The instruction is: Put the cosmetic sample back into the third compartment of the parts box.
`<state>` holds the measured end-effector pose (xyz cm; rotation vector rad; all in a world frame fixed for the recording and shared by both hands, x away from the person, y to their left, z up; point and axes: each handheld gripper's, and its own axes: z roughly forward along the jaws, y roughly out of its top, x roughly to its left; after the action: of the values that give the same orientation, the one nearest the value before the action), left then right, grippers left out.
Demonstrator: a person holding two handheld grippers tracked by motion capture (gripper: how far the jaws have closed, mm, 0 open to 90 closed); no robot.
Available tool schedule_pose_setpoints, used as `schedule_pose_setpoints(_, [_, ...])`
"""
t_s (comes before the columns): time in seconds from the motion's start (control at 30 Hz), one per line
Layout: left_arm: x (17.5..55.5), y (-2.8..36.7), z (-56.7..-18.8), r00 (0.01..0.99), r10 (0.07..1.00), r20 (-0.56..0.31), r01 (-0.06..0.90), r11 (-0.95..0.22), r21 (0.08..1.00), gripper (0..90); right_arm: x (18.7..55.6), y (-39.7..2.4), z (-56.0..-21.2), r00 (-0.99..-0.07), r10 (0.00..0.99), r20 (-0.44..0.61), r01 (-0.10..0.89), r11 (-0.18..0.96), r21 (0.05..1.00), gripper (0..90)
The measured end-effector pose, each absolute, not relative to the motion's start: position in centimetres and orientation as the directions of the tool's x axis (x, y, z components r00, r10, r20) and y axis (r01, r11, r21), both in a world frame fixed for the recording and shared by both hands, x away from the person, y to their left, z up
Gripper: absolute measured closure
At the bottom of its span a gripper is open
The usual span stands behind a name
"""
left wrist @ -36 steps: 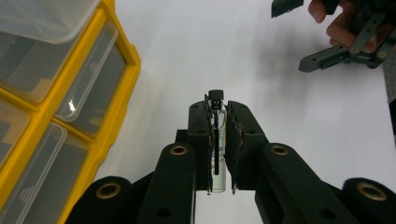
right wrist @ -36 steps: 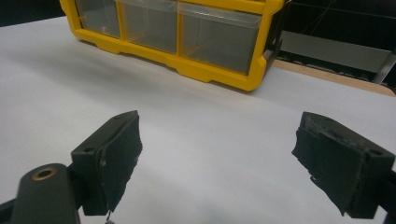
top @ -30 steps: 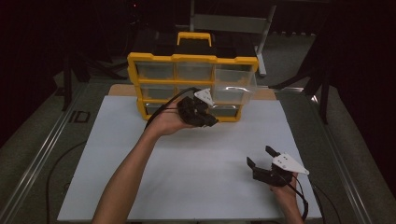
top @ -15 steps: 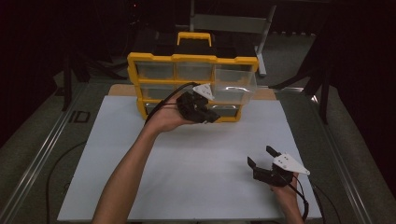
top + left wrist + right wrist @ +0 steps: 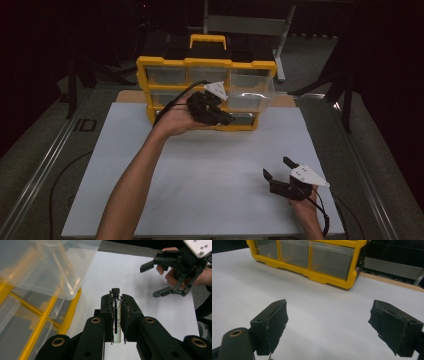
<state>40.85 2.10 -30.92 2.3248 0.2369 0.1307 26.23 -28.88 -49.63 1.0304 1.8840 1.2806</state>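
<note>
Left gripper (image 5: pixel 117 315): I see my jaws clamped on a small glass vial (image 5: pixel 116 322), pads pressing both its sides.
Vial: clear glass with a black screw cap (image 5: pixel 115 290) pointing to 12 o'clock in the left gripper view; it lies lengthwise between the pads, the cap poking out past the tips.
Left gripper in the high view (image 5: pixel 220 117): I hold it at the front of the yellow drawer organizer (image 5: pixel 165 62), just below the pulled-out clear drawer (image 5: pixel 250 92) at the unit's 3 o'clock side.
Clear drawer, close up (image 5: pixel 47 267): it sits at 10 o'clock from the vial, above the yellow frame (image 5: pixel 67 315); the vial is outside it, over the white board (image 5: pixel 140 272).
Right gripper (image 5: pixel 328 327): my jaws stand wide apart, with only white board between the pads.
Right gripper in the high view (image 5: pixel 277 169): at 5 o'clock on the white board (image 5: pixel 200 175), well apart from the organizer, tips pointing toward 10 o'clock.
Organizer from the right gripper view (image 5: pixel 329 281): at 12 o'clock, its bottom row of drawers closed.
</note>
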Motion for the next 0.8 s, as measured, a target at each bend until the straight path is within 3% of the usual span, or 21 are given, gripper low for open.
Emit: schedule_pose_setpoints(0.8, [42.3,3.1,-26.7,0.971,0.237,0.042,0.127,-0.651,0.748,81.8,26.3,-29.1,-49.6,-0.487,0.872,-0.057,0.257,0.205,0.944,14.4])
